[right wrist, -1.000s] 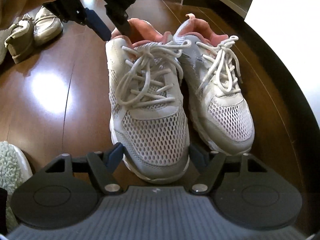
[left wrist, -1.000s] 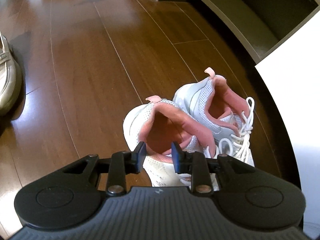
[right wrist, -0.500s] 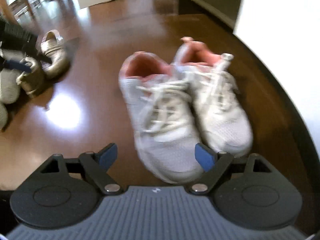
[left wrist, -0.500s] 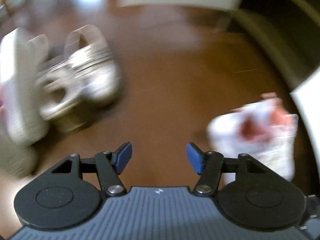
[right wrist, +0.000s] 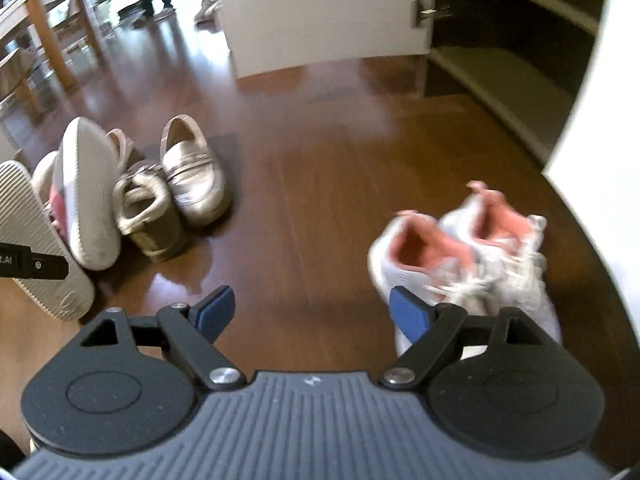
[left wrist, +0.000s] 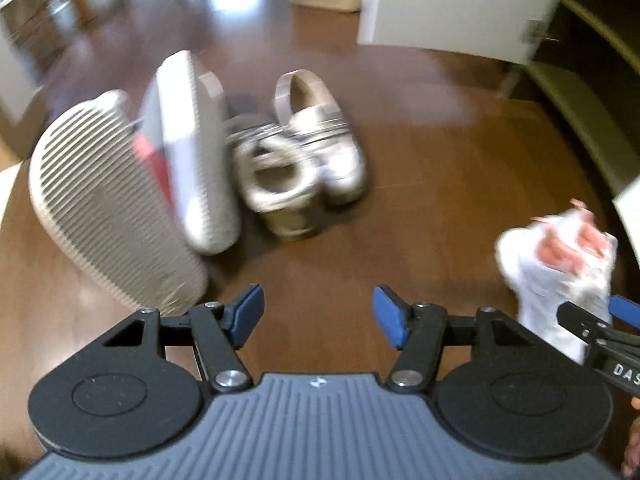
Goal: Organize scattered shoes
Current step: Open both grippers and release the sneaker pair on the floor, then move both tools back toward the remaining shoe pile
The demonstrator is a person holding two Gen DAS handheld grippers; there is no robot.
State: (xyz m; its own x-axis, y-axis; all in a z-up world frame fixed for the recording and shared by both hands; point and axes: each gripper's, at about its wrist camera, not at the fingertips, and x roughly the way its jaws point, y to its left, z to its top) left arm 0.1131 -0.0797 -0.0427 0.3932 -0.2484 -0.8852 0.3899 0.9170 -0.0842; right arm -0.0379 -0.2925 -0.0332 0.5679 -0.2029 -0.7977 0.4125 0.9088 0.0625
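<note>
A pair of white mesh sneakers with pink lining (right wrist: 472, 256) stands side by side on the wood floor at the right; it also shows in the left wrist view (left wrist: 560, 264). A pile of other shoes lies at the left: a pair of beige loafers (left wrist: 308, 160) (right wrist: 192, 184) and white ribbed-sole slippers on edge (left wrist: 116, 204) (right wrist: 84, 196). My left gripper (left wrist: 318, 314) is open and empty, above bare floor between the pile and the sneakers. My right gripper (right wrist: 310, 314) is open and empty, just left of the sneakers.
A low shoe shelf (right wrist: 508, 76) runs along the right, beside a white door (right wrist: 320, 12). A white panel (right wrist: 596, 168) stands at the far right. A wooden table leg (right wrist: 52, 44) is at the far left.
Both grippers have let go of the sneakers, opened and pulled back. The left one has swung left towards the shoe pile. The sneakers stay on the floor at the right.
</note>
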